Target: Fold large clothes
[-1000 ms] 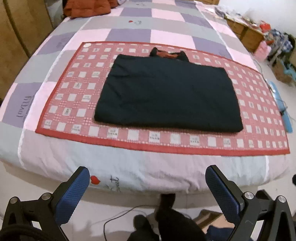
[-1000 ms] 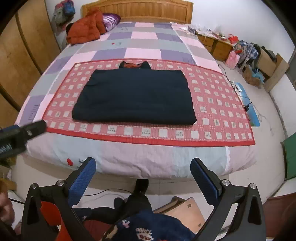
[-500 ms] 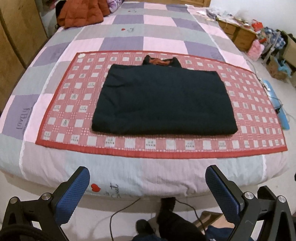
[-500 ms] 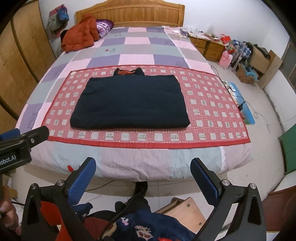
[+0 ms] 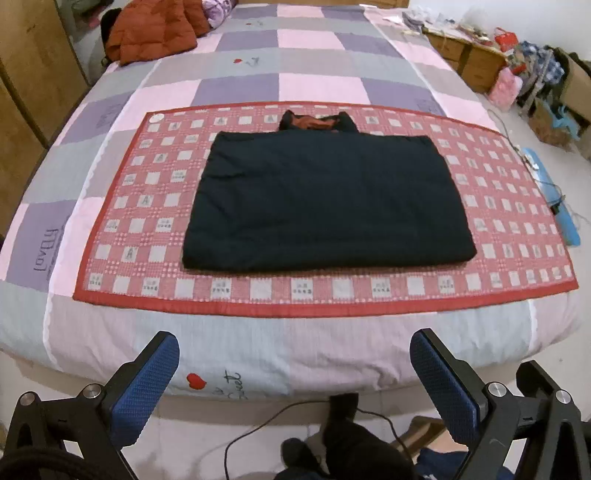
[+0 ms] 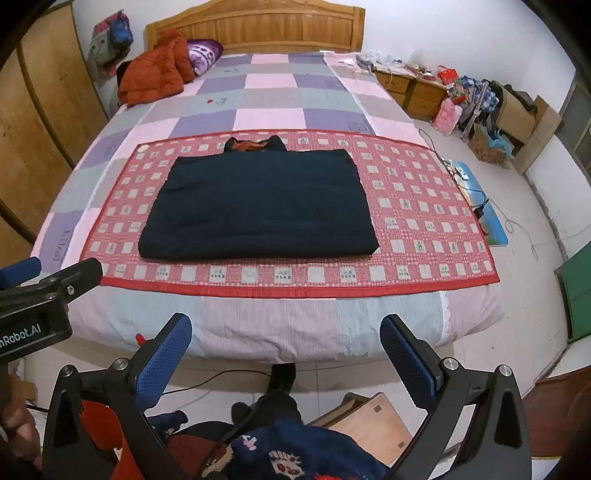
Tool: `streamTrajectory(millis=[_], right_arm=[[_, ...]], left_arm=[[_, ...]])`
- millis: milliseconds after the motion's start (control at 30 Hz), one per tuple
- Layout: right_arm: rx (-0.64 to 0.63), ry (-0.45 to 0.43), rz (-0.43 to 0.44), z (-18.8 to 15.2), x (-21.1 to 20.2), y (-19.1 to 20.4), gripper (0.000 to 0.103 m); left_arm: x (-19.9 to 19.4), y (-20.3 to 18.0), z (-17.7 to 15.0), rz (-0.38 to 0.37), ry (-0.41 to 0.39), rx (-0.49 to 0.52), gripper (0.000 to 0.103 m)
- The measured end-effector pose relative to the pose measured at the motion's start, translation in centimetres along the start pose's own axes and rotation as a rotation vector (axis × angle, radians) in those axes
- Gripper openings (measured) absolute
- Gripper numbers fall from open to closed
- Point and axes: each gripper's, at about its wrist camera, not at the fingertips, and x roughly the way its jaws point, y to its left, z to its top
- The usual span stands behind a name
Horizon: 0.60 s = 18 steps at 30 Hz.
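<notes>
Folded dark garment [image 5: 325, 199] lies crosswise on mat [image 5: 147, 206], collar toward headboard [image 6: 255, 27]

Our left claw [image 5: 293, 373] & right claw [image 6: 286, 356]: black angular frames w/ blue textured pads, silver screws at pivots. Left claw body at 9 o'clock in right view has white "nRobot.AI" lettering. We wear dark clothing [image 6: 273, 408].

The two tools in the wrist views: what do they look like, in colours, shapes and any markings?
Both tools are built alike. The left tool has a black frame with silver screw heads and two long flat fingers covered in blue dimpled pads. The right tool looks the same. In the right wrist view, the left tool's black body bears white letters ending "nRobot.AI". A thin black cable lies on the floor below.
</notes>
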Motion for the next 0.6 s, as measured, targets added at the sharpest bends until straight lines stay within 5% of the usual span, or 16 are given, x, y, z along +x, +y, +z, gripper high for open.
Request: streamTrajectory(millis=[600], right_arm=[[0.015, 0.001, -0.002, 0.19, 0.29, -0.33, 0.103]], left_arm=[[0.21, -0.96, 0.47, 0.001, 0.000, 0.013, 0.103]])
